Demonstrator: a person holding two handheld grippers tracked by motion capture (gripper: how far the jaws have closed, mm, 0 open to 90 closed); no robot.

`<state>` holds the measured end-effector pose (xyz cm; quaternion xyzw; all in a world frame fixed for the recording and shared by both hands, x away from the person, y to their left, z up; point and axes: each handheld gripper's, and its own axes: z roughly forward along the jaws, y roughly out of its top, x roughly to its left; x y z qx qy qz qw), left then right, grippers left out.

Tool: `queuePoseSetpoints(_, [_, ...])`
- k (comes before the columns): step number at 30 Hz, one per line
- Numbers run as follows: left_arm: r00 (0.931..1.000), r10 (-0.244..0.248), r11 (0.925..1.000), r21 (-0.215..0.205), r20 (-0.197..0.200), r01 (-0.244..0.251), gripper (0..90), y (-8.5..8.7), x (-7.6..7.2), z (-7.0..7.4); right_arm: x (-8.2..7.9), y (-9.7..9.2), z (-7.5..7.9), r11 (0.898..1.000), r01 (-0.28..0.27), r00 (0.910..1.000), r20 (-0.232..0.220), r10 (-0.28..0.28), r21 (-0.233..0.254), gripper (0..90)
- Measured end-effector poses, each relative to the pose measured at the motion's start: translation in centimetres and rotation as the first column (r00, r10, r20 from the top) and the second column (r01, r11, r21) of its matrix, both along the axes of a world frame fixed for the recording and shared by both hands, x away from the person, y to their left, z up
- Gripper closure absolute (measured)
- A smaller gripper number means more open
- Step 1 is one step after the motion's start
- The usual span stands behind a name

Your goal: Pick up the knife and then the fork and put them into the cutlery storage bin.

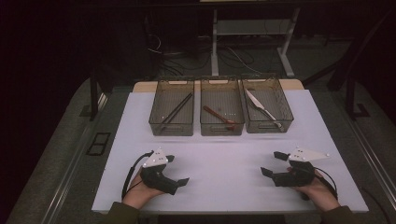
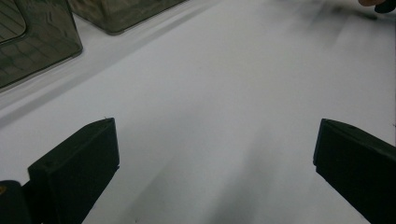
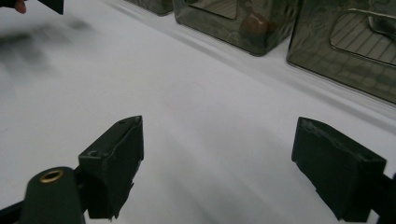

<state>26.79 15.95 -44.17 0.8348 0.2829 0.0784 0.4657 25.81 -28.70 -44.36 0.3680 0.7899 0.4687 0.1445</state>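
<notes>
I have both grippers resting low over the white table point(image 1: 224, 158), near its 6 o'clock edge: the left gripper point(image 1: 177, 170) at about 7 o'clock, the right gripper point(image 1: 274, 163) at about 5 o'clock. Each has its jaws spread wide with nothing between them; both gripper views show bare tabletop in the gap.

The things nearest to me are three smoky see-through bins in a row at 12 o'clock. The left bin point(image 1: 171, 125) holds a pair of dark chopsticks point(image 1: 176, 112) lying slantwise, the middle bin point(image 1: 222, 127) a reddish-handled utensil point(image 1: 218, 117) (I cannot tell which kind), and the right bin point(image 1: 270, 125) a silver knife point(image 1: 261, 106).

Judging from the layout, the step in hand is a reach into one of these bins. To do it well I would bring one gripper in from above the rim — not across the wall — and turn the wrist so the jaws straddle the utensil across its handle, not along it. The pieces lie flat on the bin floor, so the jaws must go right down before I close them — a shallow pinch would likely slip.
</notes>
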Motion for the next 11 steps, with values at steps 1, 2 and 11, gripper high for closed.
queuePoseSetpoints(1, [1.0,0.0,1.0,0.0,0.001,0.0,0.0,0.0,-0.01,0.01,-0.09,-0.17,-0.01,1.0,0.001,1.0,0.004,-0.001,-0.002,16.0])
queuePoseSetpoints(2, [1.0,-0.001,1.0,0.0,0.001,0.001,0.0,0.02,-0.01,0.01,-0.15,-0.33,-0.02,1.0,0.004,1.0,0.002,-0.004,0.0,16.0])
queuePoseSetpoints(11, [1.0,0.0,1.0,0.005,0.002,0.0,0.0,0.18,0.02,0.04,-0.06,-1.0,-0.09,1.0,0.006,0.9999,0.014,-0.006,-0.015,15.9])
